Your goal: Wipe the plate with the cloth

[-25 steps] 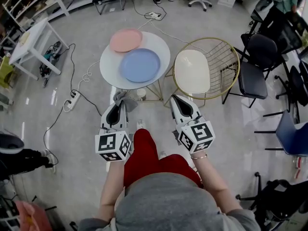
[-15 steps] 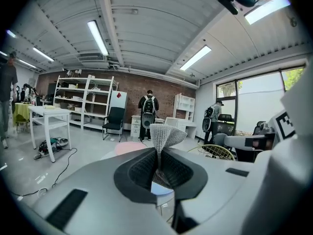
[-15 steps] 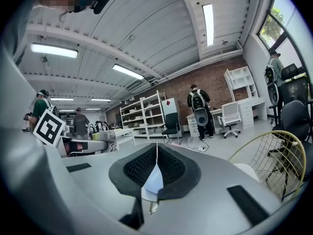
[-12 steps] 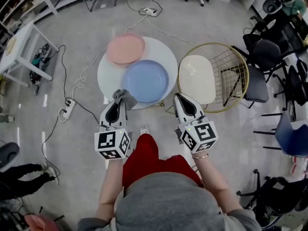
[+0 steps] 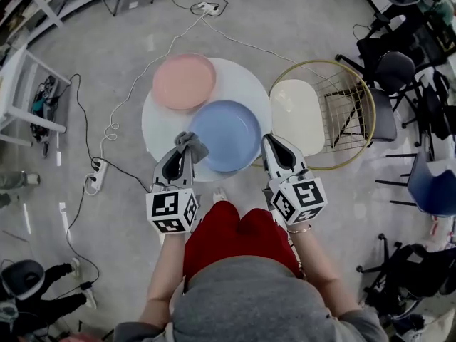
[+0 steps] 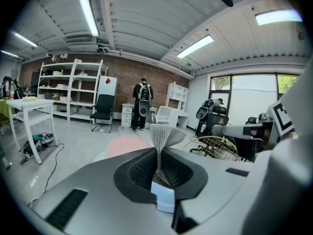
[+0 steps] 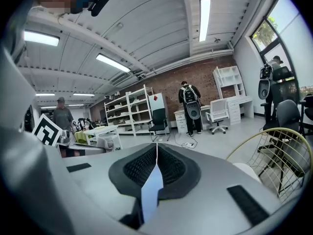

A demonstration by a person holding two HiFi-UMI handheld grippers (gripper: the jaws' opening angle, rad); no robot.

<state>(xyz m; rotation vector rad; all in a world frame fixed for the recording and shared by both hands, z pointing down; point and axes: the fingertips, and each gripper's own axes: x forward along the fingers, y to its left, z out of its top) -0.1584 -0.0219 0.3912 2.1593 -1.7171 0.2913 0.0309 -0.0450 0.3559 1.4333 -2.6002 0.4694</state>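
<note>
Nothing stands over the blue plate (image 5: 229,135): my left gripper (image 5: 184,152), clamped on the cloth (image 5: 191,144), hangs at its near-left rim, and my right gripper (image 5: 271,141), jaws together with nothing between them, at its near-right rim. The pink plate (image 5: 184,82) lies just beside it on the far left. The wire chair (image 5: 296,116) stands just beside the round table (image 5: 244,81) on my right, closing that side.
</note>
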